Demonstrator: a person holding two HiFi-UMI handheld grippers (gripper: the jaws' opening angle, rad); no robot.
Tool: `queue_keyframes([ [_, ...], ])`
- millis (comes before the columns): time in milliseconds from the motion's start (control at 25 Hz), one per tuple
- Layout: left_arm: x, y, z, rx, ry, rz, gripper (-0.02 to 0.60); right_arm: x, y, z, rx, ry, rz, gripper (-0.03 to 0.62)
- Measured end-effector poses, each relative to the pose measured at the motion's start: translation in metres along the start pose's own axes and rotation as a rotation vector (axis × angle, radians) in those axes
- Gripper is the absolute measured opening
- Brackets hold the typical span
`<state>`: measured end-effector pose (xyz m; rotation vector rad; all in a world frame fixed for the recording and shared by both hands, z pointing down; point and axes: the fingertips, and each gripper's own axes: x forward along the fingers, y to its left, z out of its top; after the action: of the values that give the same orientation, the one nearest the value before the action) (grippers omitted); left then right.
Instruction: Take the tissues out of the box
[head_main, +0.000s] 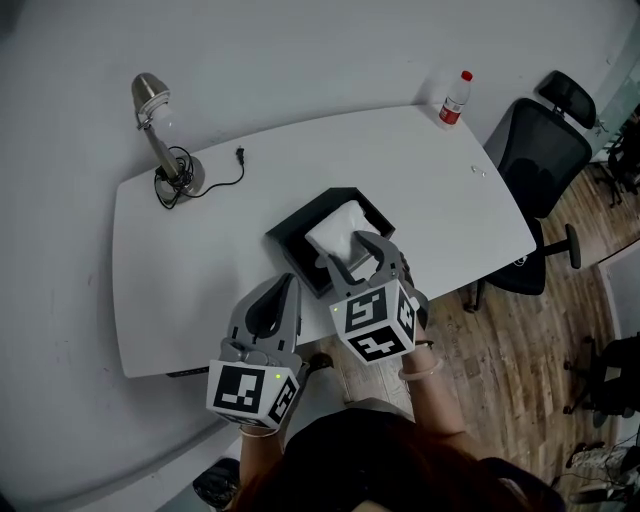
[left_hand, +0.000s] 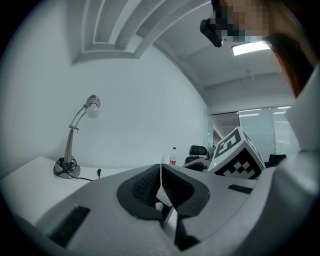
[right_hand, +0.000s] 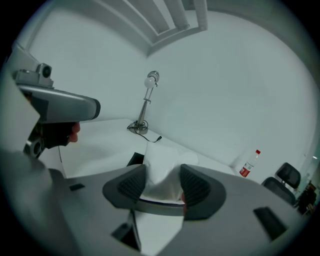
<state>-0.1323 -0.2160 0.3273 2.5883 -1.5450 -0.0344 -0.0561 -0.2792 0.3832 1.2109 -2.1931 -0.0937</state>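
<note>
White surface (head_main: 200, 270) with rounded edges stands against a pale wall, with wooden floor (head_main: 520, 360) at the right. A black box (head_main: 300, 220) sits close to the near edge, about midway along it, and a stack of white tissues (head_main: 340, 228) stands up out of it. The right hand-held gripper (head_main: 347, 250) reaches over the near side of the box. Its jaws stand wide, one on each side of the tissues, and both ribbed pads (right_hand: 132, 184) press against the stack. The left hand-held gripper (head_main: 287, 283) hangs at the near edge, just left of the box, apart from it, with its jaws closed together on nothing. A desk lamp (head_main: 160, 130) with a coiled cable stands at the far left. A bottle (head_main: 455, 100) with a red cap stands at the far right corner. A black office chair (head_main: 535, 160) stands to the right of the surface.
</note>
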Motion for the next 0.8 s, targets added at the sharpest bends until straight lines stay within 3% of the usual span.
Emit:
queue_keyframes([
  [800,-0.048,-0.058,0.012,0.081,-0.048,0.004,0.026,-0.092,0.0,0.006,0.092,-0.215,-0.061,0.222],
])
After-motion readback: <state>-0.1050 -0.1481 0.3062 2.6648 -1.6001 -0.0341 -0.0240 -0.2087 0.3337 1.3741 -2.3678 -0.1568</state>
